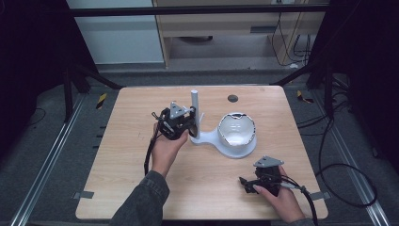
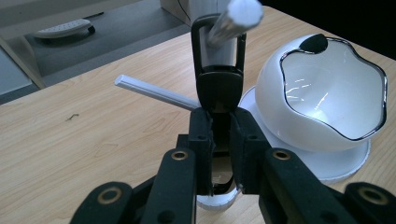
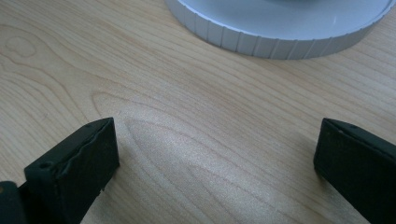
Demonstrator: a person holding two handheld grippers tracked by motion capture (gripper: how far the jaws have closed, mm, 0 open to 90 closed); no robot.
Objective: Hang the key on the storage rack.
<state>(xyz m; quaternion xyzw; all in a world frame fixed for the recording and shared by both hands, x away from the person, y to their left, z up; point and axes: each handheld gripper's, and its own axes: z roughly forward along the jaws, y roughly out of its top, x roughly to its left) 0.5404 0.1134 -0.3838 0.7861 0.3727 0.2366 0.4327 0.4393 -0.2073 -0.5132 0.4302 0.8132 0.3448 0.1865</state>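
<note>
1. On the table (image 1: pixel 141 155), a white stand (image 1: pixel 226 143) sits mid-top, its bowl (image 1: pixel 237 128) tilted on the round base.
2. Just left of the stand's post (image 1: pixel 195 113), the left gripper (image 1: pixel 181 126) is clamped on a black clip (image 2: pixel 218 79) looped over a peg (image 2: pixel 236 18).
3. Near the stand's front right, the right gripper (image 1: pixel 244 182) rests low, jaws wide, holding nothing.

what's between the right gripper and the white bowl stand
Nothing: in the high view, bare table separates the right gripper from the stand. The right gripper view shows the same wood up to the stand's ribbed rim.
</note>
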